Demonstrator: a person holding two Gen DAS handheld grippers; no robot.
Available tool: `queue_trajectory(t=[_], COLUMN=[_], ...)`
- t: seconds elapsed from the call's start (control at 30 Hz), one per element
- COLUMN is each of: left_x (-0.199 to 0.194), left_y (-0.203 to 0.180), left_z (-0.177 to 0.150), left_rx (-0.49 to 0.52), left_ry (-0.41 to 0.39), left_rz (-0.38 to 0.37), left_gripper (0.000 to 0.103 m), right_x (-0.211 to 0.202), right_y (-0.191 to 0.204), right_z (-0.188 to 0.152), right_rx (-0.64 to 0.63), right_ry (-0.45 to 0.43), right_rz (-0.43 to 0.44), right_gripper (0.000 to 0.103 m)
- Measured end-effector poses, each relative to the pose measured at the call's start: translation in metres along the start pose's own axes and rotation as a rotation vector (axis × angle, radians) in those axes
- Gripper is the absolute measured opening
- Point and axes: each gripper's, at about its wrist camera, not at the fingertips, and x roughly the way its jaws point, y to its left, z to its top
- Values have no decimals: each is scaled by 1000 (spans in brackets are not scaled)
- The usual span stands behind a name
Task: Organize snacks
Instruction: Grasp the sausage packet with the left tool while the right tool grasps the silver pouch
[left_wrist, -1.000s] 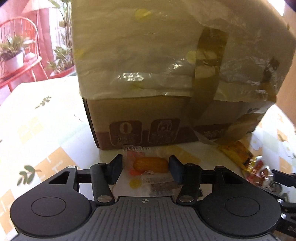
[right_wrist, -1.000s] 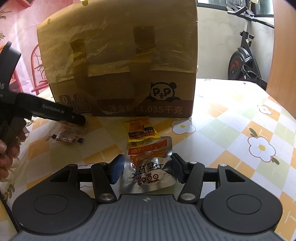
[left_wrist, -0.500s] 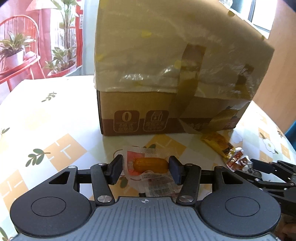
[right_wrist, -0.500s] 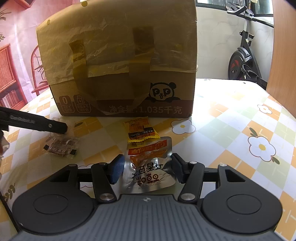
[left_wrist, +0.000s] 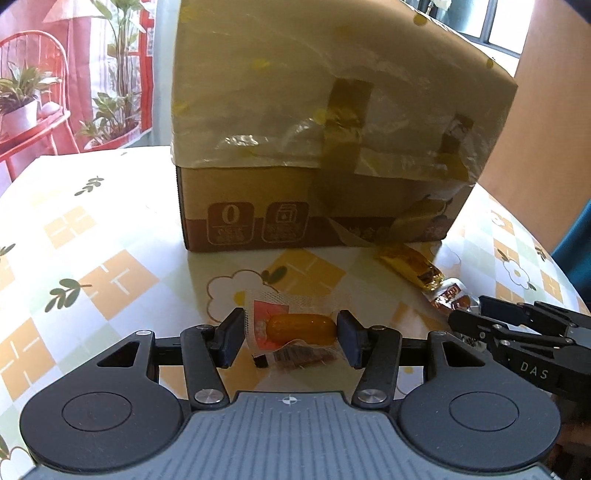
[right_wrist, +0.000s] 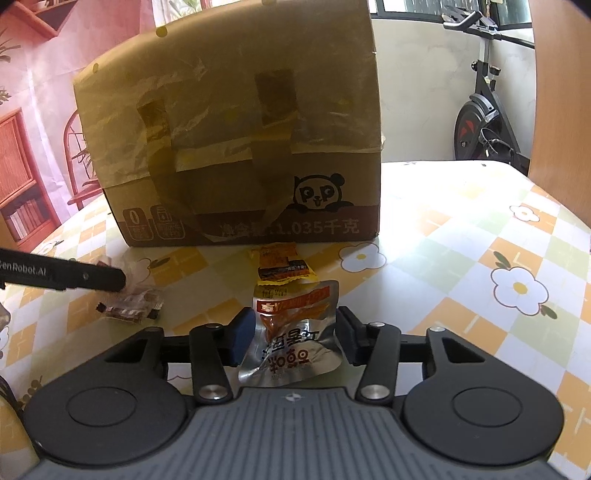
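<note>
While the left claw (left_wrist: 291, 341) grips a clear snack packet (left_wrist: 295, 332) with an orange sausage-shaped piece inside, both pads press against the packet's ends, and the packet appears lifted a little off the bench (left_wrist: 110, 258), though the view from above the pads makes that hard to judge; ahead of this claw stands a cardboard box (left_wrist: 332, 147) wrapped in plastic film and brown tape; to the claw's right, near the box's corner, lies a gold packet (left_wrist: 410, 264), and just beyond it the tips of the right claw (left_wrist: 476, 317) reach in from the right edge. Seen from its own camera, the right claw (right_wrist: 291, 341) straddles a crumpled silver pouch (right_wrist: 291, 343) with red and orange print, and its jaws are closing; the right pad touches the pouch's edge, while a thin gap seems to remain beside the left pad; the pouch lies on the flower-patterned bench (right_wrist: 461, 258); directly ahead of this claw, touching the pouch's far end, rests an orange packet (right_wrist: 282, 266), close to the foot of the box (right_wrist: 240, 147); off to the claw's left, a finger (right_wrist: 81, 278) of the left claw hangs over its clear packet (right_wrist: 129, 308).
</note>
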Motion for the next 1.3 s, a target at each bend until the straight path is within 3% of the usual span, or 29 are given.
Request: queue_trajectory(t=[0.4, 0.43, 0.5, 0.67, 0.87, 1.03, 1.3], left_x=[2, 1, 0, 0, -2, -1, 1], left_y=[-4, -4, -4, -3, -4, -2, 2], left_z=[-5, -5, -5, -7, -7, -7, -8], left_rx=[5, 4, 2, -5, -1, -11, -29], left_ry=[5, 3, -1, 6, 0, 0, 9], left_rz=[-18, -19, -22, -30, -39, -41, -41], left_gripper=[56, 56, 56, 56, 56, 56, 56], right_x=[-6, -8, -10, -19, -16, -12, 3], right_y=[5, 5, 4, -1, -6, 5, 23], right_z=[-1, -1, -1, -2, -2, 1, -4], right_rx=[-25, -25, -17, 22, 73, 37, -97], right_ry=[-23, -24, -26, -21, 28, 43, 74], right_rz=[12, 13, 12, 0, 2, 25, -53], right_gripper=[46, 37, 29, 29, 33, 53, 55])
